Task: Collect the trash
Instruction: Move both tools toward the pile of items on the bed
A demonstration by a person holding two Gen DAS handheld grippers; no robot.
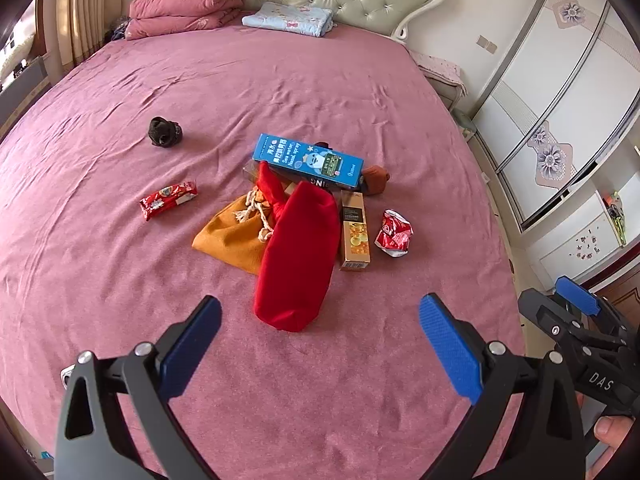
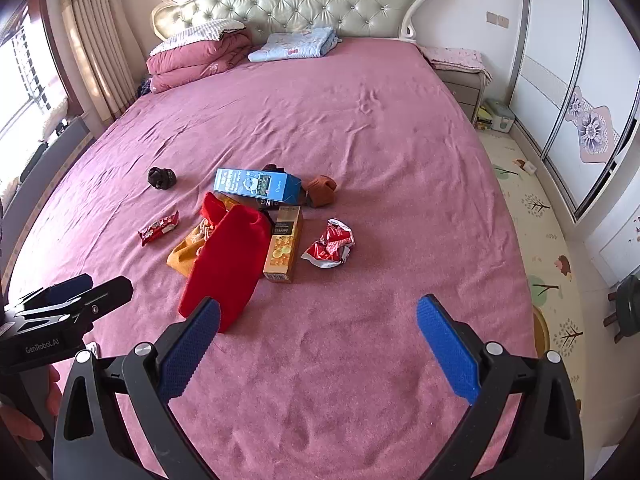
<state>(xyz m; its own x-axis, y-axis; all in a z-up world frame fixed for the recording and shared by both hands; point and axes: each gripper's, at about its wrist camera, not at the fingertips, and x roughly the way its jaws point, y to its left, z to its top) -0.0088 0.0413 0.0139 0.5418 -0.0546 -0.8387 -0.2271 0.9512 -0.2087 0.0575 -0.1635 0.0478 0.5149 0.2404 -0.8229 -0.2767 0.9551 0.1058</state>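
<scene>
On the pink bedspread (image 1: 320, 92) lies a cluster: a blue nasal-spray box (image 1: 308, 161) (image 2: 256, 185), a gold box (image 1: 354, 236) (image 2: 285, 250), a crumpled red wrapper (image 1: 394, 234) (image 2: 330, 243), a red snack packet (image 1: 168, 199) (image 2: 159, 228), a red cloth pouch (image 1: 298, 256) (image 2: 226, 264) and an orange drawstring pouch (image 1: 232, 236) (image 2: 185, 256). My left gripper (image 1: 320, 332) hovers open just short of the red pouch, nothing between its fingers. My right gripper (image 2: 318, 334) is open too, nearer than the gold box and the crumpled wrapper.
A dark balled sock (image 1: 165, 132) (image 2: 161, 178) lies apart at the left, a brown sock (image 1: 376, 180) (image 2: 321, 191) behind the boxes. Folded quilts (image 2: 200, 60) and a blue blanket (image 2: 296, 48) sit by the headboard. A nightstand (image 2: 462, 76), wardrobe (image 2: 576, 120) and play mat (image 2: 532, 216) are on the right.
</scene>
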